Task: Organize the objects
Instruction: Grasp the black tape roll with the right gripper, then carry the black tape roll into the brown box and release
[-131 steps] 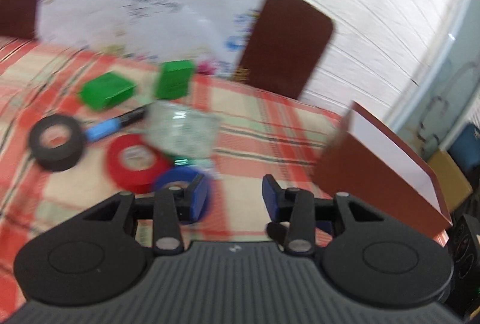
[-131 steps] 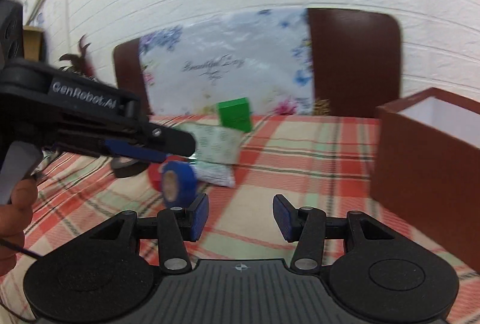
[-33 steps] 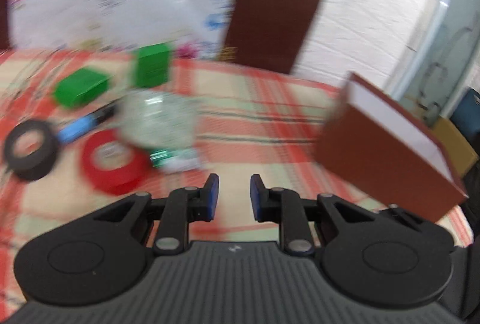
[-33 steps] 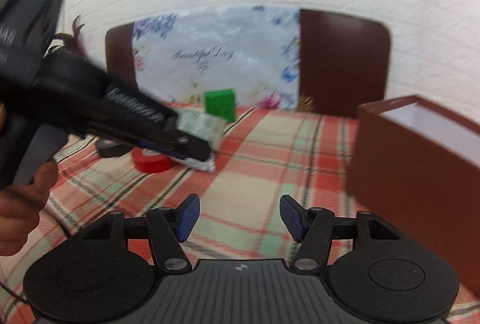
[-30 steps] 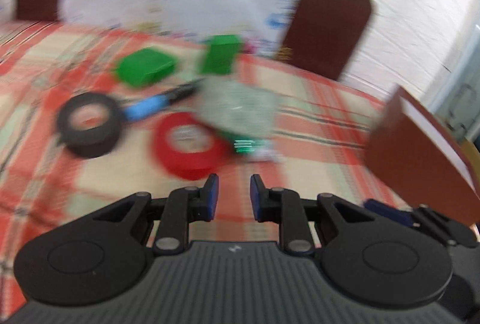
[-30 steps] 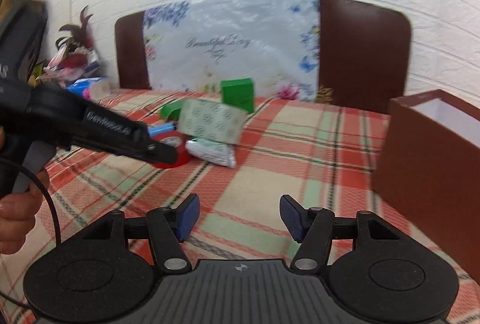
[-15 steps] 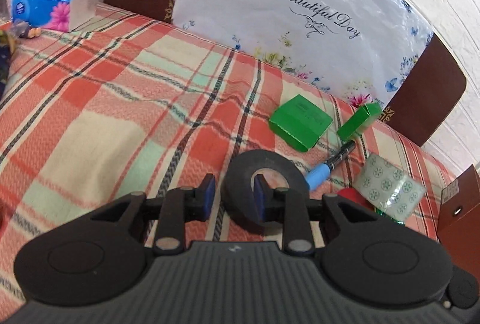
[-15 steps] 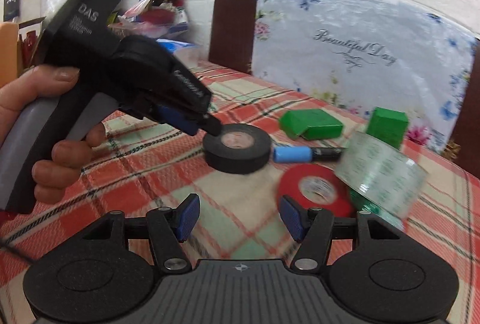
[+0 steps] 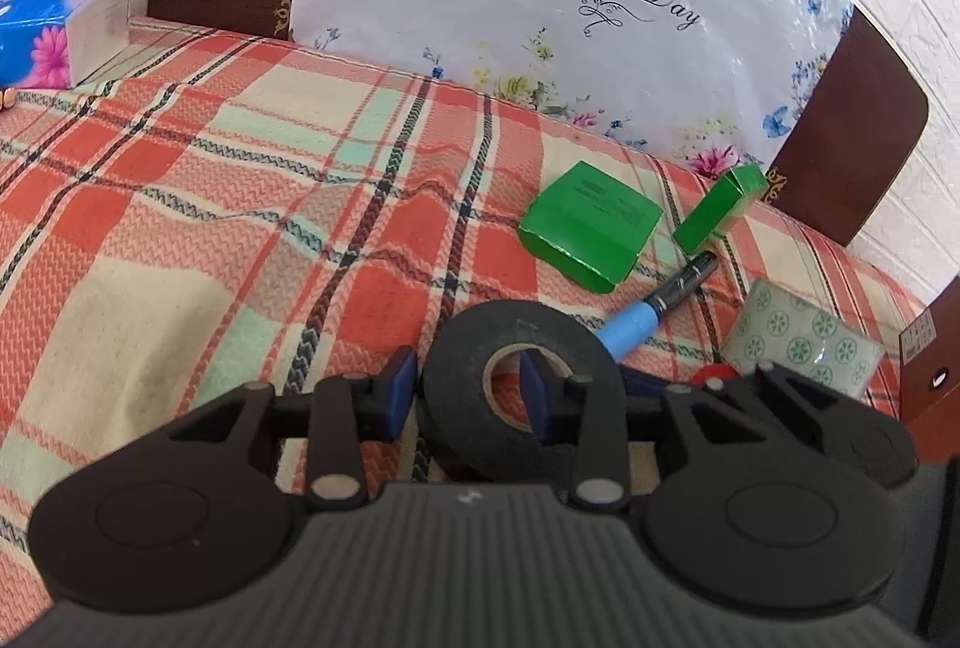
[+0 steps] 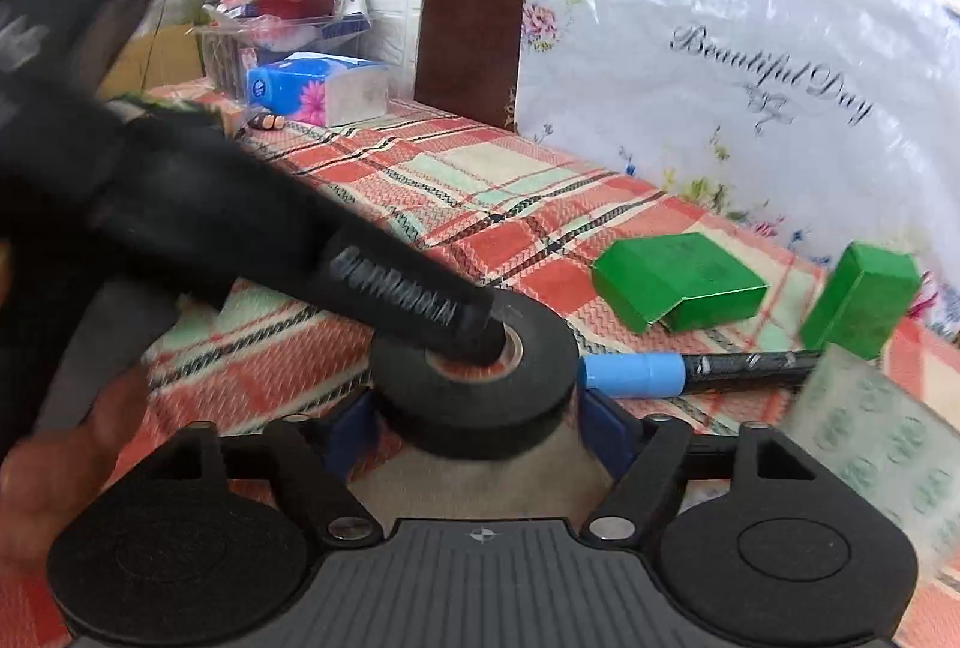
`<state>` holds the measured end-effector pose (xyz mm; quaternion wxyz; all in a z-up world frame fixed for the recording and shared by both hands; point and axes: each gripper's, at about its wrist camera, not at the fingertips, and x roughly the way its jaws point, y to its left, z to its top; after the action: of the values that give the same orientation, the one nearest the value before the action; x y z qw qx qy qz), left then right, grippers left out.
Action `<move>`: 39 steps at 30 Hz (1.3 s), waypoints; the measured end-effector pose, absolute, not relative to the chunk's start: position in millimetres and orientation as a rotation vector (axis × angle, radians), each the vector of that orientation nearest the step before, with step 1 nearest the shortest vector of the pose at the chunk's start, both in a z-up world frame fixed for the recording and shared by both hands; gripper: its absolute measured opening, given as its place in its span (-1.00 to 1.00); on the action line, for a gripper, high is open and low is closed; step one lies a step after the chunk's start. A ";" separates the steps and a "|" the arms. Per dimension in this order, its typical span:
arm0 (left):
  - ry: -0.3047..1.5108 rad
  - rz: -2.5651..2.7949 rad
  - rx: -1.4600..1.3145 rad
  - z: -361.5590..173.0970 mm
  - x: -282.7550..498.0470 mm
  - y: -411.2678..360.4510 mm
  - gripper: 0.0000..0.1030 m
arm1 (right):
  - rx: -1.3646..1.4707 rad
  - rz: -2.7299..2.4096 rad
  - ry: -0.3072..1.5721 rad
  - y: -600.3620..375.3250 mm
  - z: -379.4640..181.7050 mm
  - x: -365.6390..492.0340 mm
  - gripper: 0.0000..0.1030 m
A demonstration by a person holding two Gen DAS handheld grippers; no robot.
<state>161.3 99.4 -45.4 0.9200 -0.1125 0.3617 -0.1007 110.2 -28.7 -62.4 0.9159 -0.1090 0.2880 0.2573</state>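
Observation:
A black tape roll lies flat on the checked tablecloth. My left gripper straddles the roll's left wall, one finger outside it and the other finger down in the hole. Its jaws are opening and a gap shows beside the outer pad. In the right wrist view the same roll sits between the fingers of my right gripper, whose jaws are opening and stand beside the roll's sides. The left gripper's tip reaches into the hole from the left.
Behind the roll lie a blue-capped marker, a flat green box, a small green box, a patterned clear tape roll and a red tape roll. A brown box stands at the right, a tissue pack far left.
Both grippers have closed in on the black roll. The left one has widened and now has one finger in the hole. The right one has opened wider around the roll.

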 end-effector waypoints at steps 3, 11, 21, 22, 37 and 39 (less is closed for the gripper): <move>0.742 -0.208 -0.228 -45.0 155.5 100.9 -0.38 | -0.219 0.543 0.590 -28.9 -61.8 108.2 0.41; 0.753 -0.220 -0.239 -44.8 104.3 93.9 -0.38 | -0.231 0.557 0.580 -38.0 -62.5 59.2 0.42; 0.728 -0.335 -0.153 -15.5 74.2 41.2 -0.38 | -0.184 0.468 0.524 -78.5 -46.9 10.3 0.42; 0.709 -0.353 -0.130 -6.7 74.7 31.1 -0.38 | -0.176 0.447 0.504 -85.8 -40.5 7.8 0.42; 0.553 -0.718 0.101 64.9 70.4 -188.7 -0.38 | -0.095 0.014 0.290 -259.6 21.9 -30.2 0.42; 0.551 -0.780 0.114 65.6 67.2 -221.8 -0.38 | -0.091 -0.051 0.286 -286.5 24.8 -37.5 0.42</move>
<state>67.2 -221.8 65.6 0.8867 0.0546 0.2649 -0.3751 -37.5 -286.5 24.8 0.9884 -0.0455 0.1427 -0.0253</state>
